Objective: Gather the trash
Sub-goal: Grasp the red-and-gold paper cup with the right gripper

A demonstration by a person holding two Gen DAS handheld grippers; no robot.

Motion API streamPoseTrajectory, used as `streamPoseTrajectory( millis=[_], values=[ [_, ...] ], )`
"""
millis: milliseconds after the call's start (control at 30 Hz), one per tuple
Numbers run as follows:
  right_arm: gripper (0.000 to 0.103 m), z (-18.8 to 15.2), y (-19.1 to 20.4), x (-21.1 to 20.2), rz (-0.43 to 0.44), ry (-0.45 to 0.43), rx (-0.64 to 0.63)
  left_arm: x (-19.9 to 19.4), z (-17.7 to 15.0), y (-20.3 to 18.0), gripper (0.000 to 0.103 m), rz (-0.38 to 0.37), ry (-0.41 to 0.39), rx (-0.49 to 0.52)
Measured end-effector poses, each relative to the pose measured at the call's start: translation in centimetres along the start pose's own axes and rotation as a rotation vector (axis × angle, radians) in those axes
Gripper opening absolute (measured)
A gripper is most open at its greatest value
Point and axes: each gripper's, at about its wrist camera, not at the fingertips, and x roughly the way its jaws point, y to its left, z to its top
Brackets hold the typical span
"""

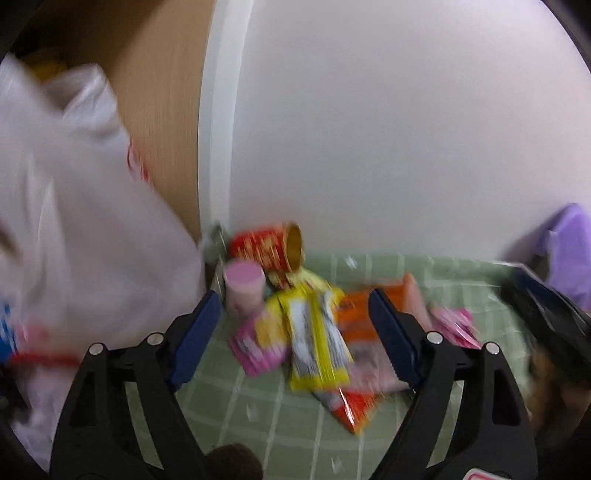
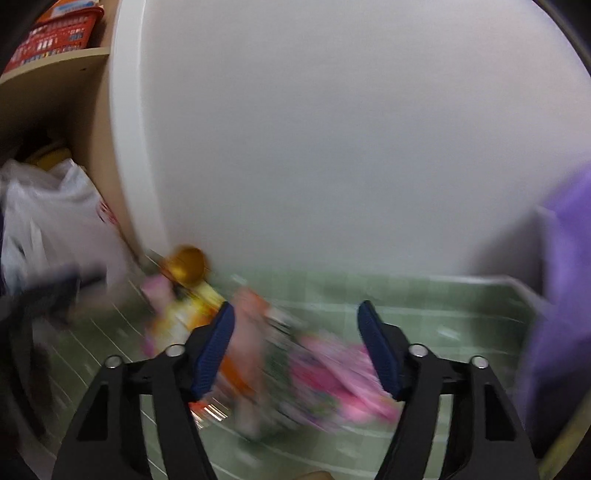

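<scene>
A heap of trash lies on the green tiled floor against a white wall. In it are a red and gold can on its side, a pink cup, a yellow wrapper, an orange packet and pink wrappers. My left gripper hovers open over the heap, gripping nothing. In the blurred right wrist view, my right gripper is open above a pink wrapper and the orange packet, pads off both. A white plastic bag bulges at the left.
A wooden shelf unit stands left of the wall, with a red basket on top. Purple cloth hangs at the right edge. A dark blurred shape, probably the other gripper, crosses the right of the left wrist view.
</scene>
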Motion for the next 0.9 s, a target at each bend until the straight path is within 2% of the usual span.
streamPoseTrajectory(
  millis=[100, 167, 233, 333, 500, 567, 667, 800, 900],
  values=[
    [0.053, 2.2, 5.0, 5.2, 0.128, 0.054, -0.03, -0.4, -3.4, 0.4, 0.078, 0.011, 0.039, 0.047],
    [0.047, 2.8, 8.2, 9.3, 0.199, 0.119, -0.055, 0.0, -5.7, 0.6, 0.078, 0.003, 0.089, 0.04],
    [0.042, 3.0, 9.7, 12.5, 0.238, 0.17, -0.05, 0.0, -7.5, 0.9, 0.078, -0.004, 0.12, 0.021],
    [0.04, 2.8, 11.2, 16.1, 0.244, 0.213, -0.051, -0.6, -9.2, 0.9, 0.078, -0.013, 0.139, 0.015],
    [0.037, 2.6, 12.4, 21.0, 0.265, 0.293, -0.044, -1.1, -9.9, 1.2, 0.078, -0.006, 0.127, 0.052],
    [0.027, 2.8, 12.6, 22.2, 0.267, 0.303, -0.048, -0.9, -10.1, 1.5, 0.078, -0.004, 0.133, 0.055],
    [0.01, 3.4, 13.0, 22.0, 0.323, 0.294, -0.077, -0.8, -10.1, 1.8, 0.078, -0.008, 0.137, 0.043],
    [0.006, 4.4, 13.3, 17.2, 0.333, 0.218, -0.174, -1.1, -10.1, 1.6, 0.078, -0.007, 0.109, 0.062],
    [0.006, 5.0, 11.4, 12.7, 0.339, 0.18, -0.16, -1.3, -9.6, 0.8, 0.084, -0.022, 0.052, 0.076]
  ],
)
